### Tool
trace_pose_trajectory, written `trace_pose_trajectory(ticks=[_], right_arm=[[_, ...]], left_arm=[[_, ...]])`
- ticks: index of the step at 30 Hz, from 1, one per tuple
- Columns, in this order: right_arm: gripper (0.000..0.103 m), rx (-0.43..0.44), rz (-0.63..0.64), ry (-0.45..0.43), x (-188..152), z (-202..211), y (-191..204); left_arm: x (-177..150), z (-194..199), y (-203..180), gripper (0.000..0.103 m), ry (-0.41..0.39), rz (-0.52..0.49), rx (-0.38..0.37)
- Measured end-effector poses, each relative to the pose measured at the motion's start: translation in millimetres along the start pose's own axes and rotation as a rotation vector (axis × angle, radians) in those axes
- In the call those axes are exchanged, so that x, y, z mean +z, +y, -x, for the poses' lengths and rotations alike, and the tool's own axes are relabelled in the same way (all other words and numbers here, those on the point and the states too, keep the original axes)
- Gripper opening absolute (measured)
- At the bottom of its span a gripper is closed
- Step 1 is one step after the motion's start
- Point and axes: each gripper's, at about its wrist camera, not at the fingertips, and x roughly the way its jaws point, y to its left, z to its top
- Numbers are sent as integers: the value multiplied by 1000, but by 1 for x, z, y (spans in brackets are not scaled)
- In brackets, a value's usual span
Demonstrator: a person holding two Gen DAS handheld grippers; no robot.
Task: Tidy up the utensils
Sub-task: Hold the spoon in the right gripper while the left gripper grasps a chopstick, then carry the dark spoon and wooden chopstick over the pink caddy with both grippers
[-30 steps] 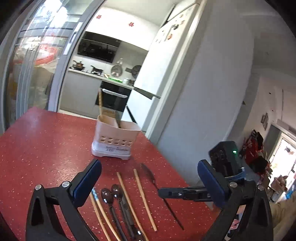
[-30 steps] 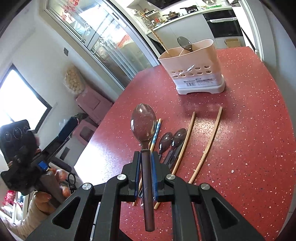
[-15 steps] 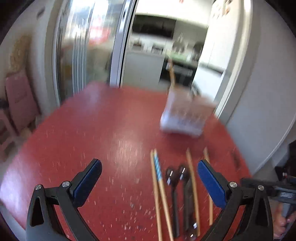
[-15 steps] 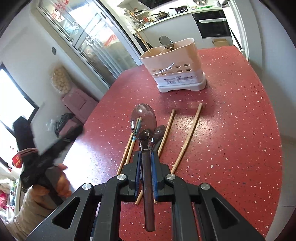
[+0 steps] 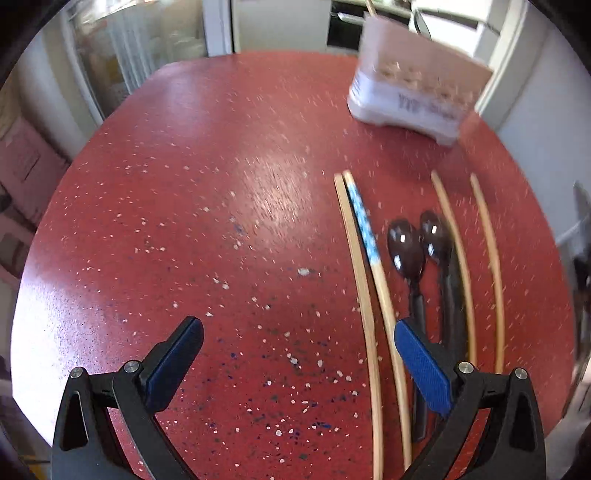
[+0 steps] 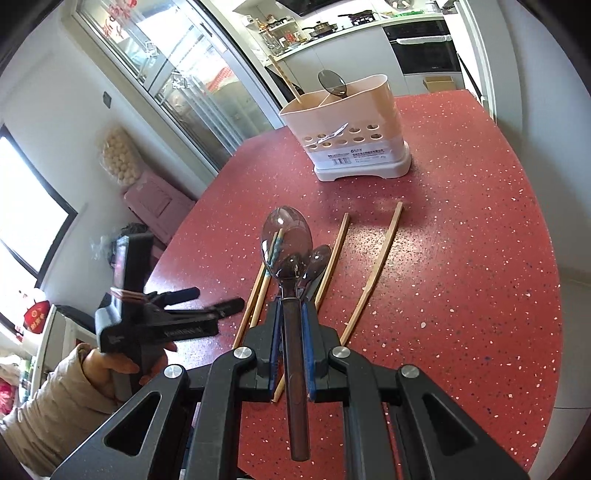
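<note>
Right gripper (image 6: 291, 343): clenched on the handle of a dark translucent spoon (image 6: 286, 240), bowl pointing forward, held above the worktop (image 6: 480, 295).
Left gripper (image 5: 295, 354): released, jaws wide apart with nothing between them, pointing steeply down at bare worktop to the left of the row of utensils; its right blue pad (image 5: 421, 365) sits over the near ends of the row.
Left gripper, right-wrist view: seen at the left edge, held in a hand (image 6: 110, 365) with a beige sleeve (image 6: 48, 413); white lettering on its black body is too blurred to read.
Utensils on worktop: two chopsticks (image 5: 365, 295) side by side, one with a blue-and-white patterned tip; two dark spoons (image 5: 417, 254) just beside them; two further bare chopsticks (image 5: 476, 273) to the right, a little apart.
Utensil holder (image 6: 351, 133): pale pink, perforated, upright at the far end of the worktop; one chopstick and one dark spoon stand in it.
Holder label: white sticker with a barcode and small print, not legible.
Window writing: red characters on the glass door (image 6: 122, 22), partly cut off, unreadable.
</note>
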Motion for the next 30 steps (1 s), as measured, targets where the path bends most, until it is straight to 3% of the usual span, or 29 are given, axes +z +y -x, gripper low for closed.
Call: trace_pose_trajectory(ticks=[10, 22, 25, 27, 30], right_arm=[[13, 12, 4, -7, 1, 2, 0], [13, -26, 25, 22, 10, -2, 2], [13, -43, 32, 23, 14, -2, 3], [13, -53, 34, 21, 16, -1, 2], [13, -75, 34, 17, 19, -1, 1]], left_arm=[[-6, -22, 0, 103, 39, -6, 20], [45, -38, -27, 101, 101, -131, -19], [55, -40, -37, 77, 115, -177, -44], [59, -40, -43, 36, 111, -201, -57], [61, -42, -38, 35, 94, -161, -109]])
